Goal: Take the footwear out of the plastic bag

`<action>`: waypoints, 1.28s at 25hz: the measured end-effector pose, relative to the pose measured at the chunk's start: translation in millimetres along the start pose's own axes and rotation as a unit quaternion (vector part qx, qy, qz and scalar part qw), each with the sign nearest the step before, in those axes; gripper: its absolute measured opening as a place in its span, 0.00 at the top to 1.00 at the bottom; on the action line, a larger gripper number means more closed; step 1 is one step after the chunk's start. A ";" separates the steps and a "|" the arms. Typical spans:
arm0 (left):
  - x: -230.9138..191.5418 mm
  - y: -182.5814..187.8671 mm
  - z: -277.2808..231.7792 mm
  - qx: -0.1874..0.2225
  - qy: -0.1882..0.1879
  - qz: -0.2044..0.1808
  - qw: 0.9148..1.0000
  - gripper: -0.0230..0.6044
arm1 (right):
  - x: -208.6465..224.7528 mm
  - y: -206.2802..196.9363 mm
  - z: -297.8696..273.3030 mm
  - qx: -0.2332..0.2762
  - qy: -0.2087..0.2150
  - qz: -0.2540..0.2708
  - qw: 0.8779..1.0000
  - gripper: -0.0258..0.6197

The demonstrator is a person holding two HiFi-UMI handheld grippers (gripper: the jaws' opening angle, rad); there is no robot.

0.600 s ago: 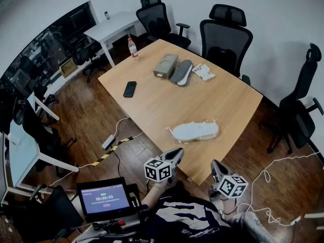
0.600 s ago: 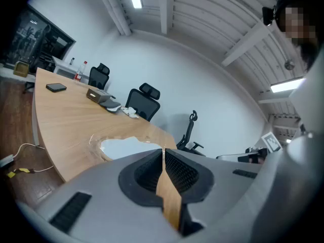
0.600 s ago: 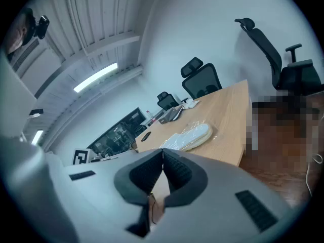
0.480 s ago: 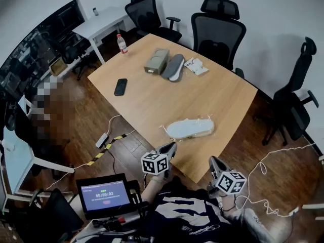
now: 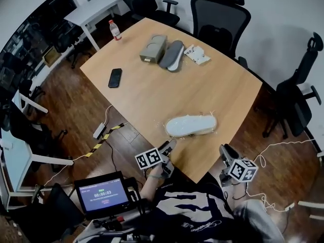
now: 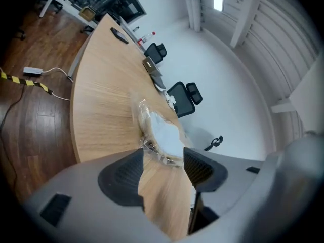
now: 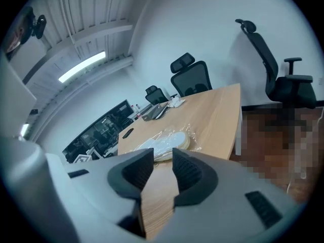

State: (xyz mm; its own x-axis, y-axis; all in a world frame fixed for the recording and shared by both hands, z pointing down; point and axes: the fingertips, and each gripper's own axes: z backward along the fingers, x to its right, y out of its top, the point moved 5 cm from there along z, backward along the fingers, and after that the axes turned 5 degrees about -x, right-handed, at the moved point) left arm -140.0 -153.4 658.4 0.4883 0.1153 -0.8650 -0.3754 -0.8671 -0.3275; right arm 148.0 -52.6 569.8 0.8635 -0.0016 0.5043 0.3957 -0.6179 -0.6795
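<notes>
- Head view: a white shoe sealed in a clear plastic bag lies on its side on the wooden counter, close to the near edge.
- Far end of the counter: 2 grey shoes side by side, a phone and a bottle, all well apart from the bagged shoe.
- The left hand-held gripper is at the near counter edge, just short of the bag. The right hand-held gripper is off the counter's corner, further from the bag.
- Left gripper view: the left hand-held gripper has its jaws wide apart. The near end of the bagged shoe lines up with the gap, but neither pad presses on it; nothing is held.
- Right gripper view: the right hand-held gripper has its jaws partly apart with a narrow gap. Only bare counter shows through the gap. The bagged shoe lies ahead, beyond the tips, untouched.
</notes>
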 end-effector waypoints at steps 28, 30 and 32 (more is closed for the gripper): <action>-17.7 42.4 -37.1 0.093 0.089 0.119 0.985 0.58 | 76.4 44.3 -177.2 -0.355 0.219 0.100 0.903 0.66; -15.4 44.5 -44.7 0.083 0.089 0.112 0.986 0.58 | 73.7 42.3 -179.9 -0.359 0.214 0.095 0.904 0.66; -13.4 45.9 -50.6 0.081 0.089 0.110 0.987 0.59 | 71.7 38.3 -180.4 -0.366 0.207 0.088 0.903 0.72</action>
State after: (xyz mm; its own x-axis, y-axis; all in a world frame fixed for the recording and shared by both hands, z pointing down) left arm -123.9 -219.3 674.2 0.5059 -0.1668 -0.8463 -0.6013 -0.7716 -0.2074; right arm 168.6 -218.2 676.0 0.6416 -0.3512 0.6819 -0.1800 -0.9331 -0.3112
